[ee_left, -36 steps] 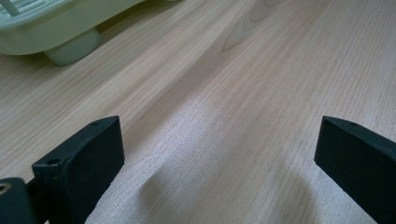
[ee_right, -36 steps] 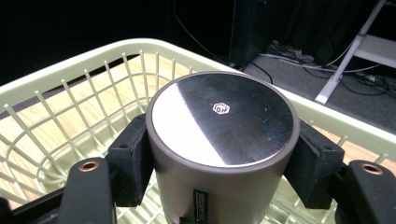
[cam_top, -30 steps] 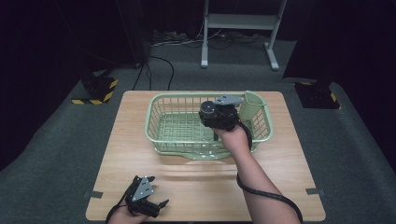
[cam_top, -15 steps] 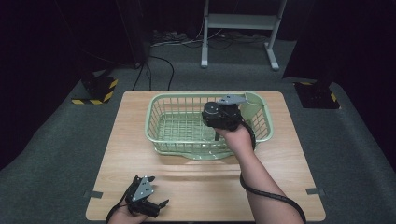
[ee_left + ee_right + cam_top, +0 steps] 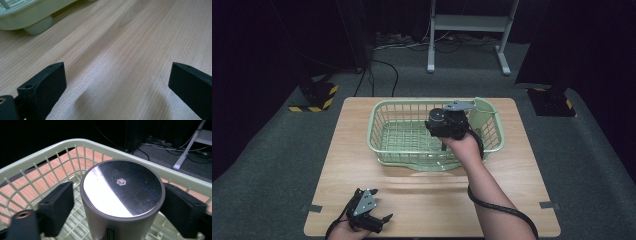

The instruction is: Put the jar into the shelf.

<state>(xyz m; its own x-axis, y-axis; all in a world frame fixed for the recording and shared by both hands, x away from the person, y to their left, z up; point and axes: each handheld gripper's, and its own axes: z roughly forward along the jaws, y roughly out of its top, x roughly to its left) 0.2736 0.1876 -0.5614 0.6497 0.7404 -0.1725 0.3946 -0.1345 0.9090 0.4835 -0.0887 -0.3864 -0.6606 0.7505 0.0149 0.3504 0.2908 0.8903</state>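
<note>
**Jaws just let go of tumbler inside basket**

Right gripper over the far-right part of the pale green basket, pointing down into it. Jaws just been opening: now standing apart either side of a grey cylindrical tumbler w/ shiny dark lid and a small hexagon logo on top. Left jaw clearly off the wall, gap visible; right jaw v. close to the rim, contact hard to rule out from this angle, prob. clear. Tumbler upright, standing inside the basket near a corner, mesh floor visible beside its foot. In the high view tumbler itself hidden under right gripper and hand, so position taken from right gripper view.

Compared w/ a second ago in the high view: hand roughly same spot above the basket, no real travel. Change is the release only. Meaning: placement looks done, tumbler resting on basket floor rather than hanging from the grip. Next likely a straight lift out, keeping jaws wide so as not to catch the lid or tip it.

Left gripper idle at near-left edge of the wooden table, jaws wide apart, nothing between them but bare wood; basket foot seen off ahead in left gripper view.
</note>
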